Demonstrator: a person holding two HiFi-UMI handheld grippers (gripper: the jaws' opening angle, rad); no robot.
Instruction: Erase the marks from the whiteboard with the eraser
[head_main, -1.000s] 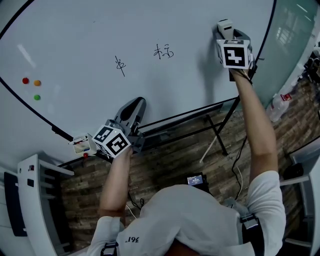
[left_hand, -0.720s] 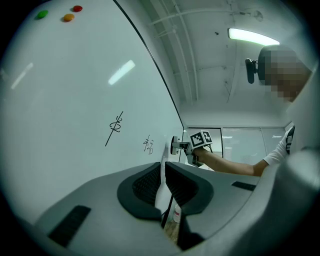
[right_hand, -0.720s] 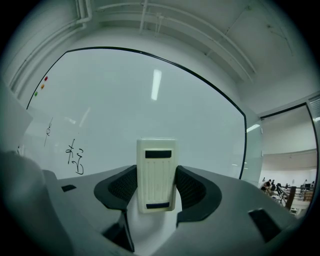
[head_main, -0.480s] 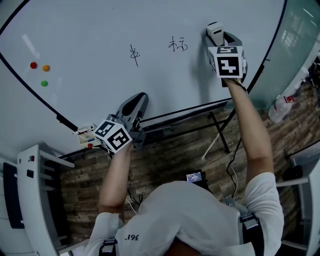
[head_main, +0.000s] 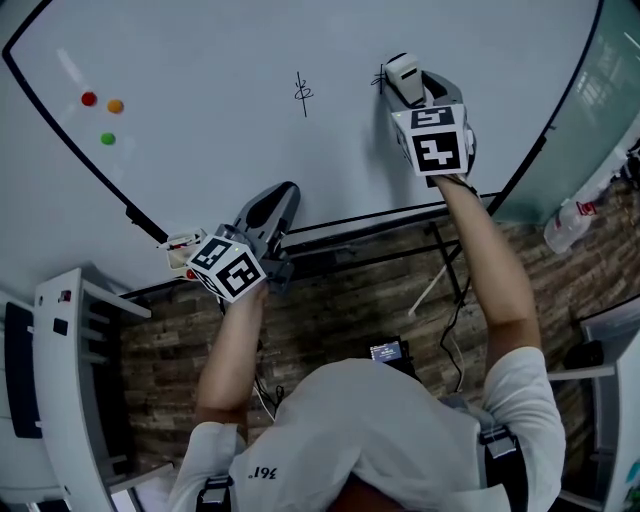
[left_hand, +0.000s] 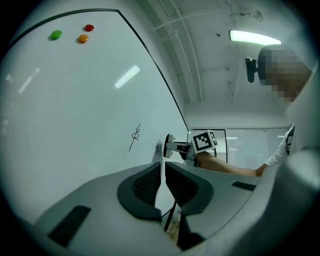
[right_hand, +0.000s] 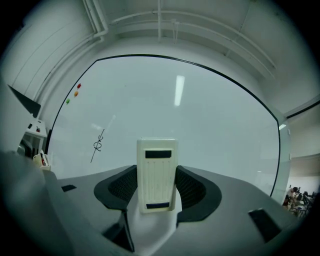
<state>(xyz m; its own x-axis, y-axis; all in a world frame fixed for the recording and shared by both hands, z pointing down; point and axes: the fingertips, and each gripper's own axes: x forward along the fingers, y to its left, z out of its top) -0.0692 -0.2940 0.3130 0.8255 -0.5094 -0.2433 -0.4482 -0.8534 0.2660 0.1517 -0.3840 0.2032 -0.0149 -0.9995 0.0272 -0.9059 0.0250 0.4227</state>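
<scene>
The whiteboard (head_main: 200, 60) carries two black scribbles. The left scribble (head_main: 304, 91) (left_hand: 136, 135) (right_hand: 98, 145) stands uncovered. A cream eraser (head_main: 403, 72) (right_hand: 157, 165) (left_hand: 170, 145) is held upright in my right gripper (head_main: 410, 85) (right_hand: 156, 176), which is shut on it. The eraser lies at the right scribble (head_main: 380, 77) (left_hand: 158, 147), hiding most of it. My left gripper (head_main: 278, 198) (left_hand: 163, 167) hangs low by the board's bottom edge, shut, with nothing between its jaws.
Red, orange and green magnets (head_main: 100, 110) (left_hand: 75, 34) (right_hand: 75, 92) sit at the board's upper left. A small box (head_main: 182, 247) rests on the board's ledge by my left gripper. The board's stand legs (head_main: 440, 270) cross a wood floor; a white rack (head_main: 70, 380) stands left.
My right gripper has carried the eraser left along the board, from well right of the right scribble onto it. The left gripper has stayed by the bottom edge.
</scene>
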